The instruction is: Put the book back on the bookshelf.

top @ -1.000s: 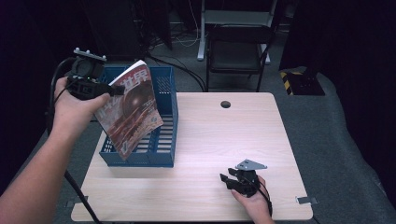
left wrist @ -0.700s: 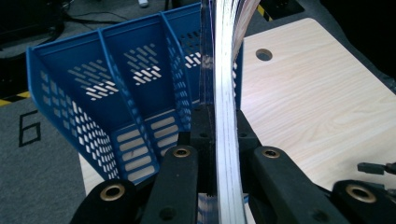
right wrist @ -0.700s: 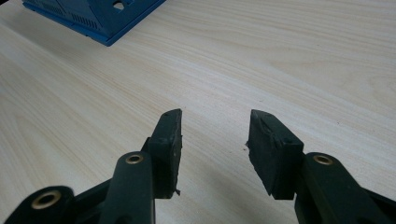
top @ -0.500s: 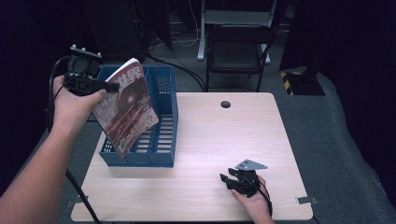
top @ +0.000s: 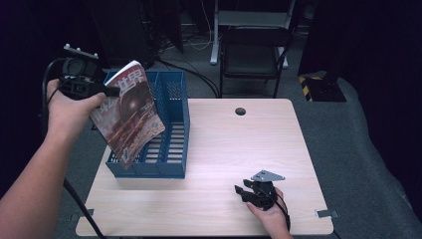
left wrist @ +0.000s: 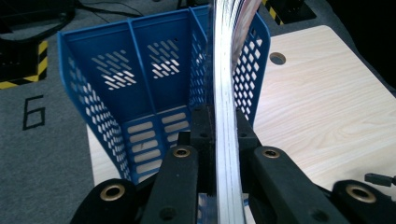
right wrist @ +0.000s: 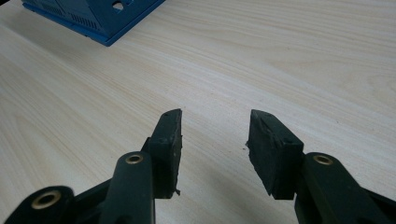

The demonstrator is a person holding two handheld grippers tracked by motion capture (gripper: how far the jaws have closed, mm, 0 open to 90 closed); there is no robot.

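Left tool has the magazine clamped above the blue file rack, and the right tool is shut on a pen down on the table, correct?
Not quite. The left tool does clamp the magazine above the blue file rack, but the right tool holds nothing: the right gripper view shows its jaws apart with bare table between them. No pen is there.

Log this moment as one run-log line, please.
left gripper: shut on magazine, held above blue file rack | right gripper: jaws open, nothing between, low over table | magazine not yet in rack
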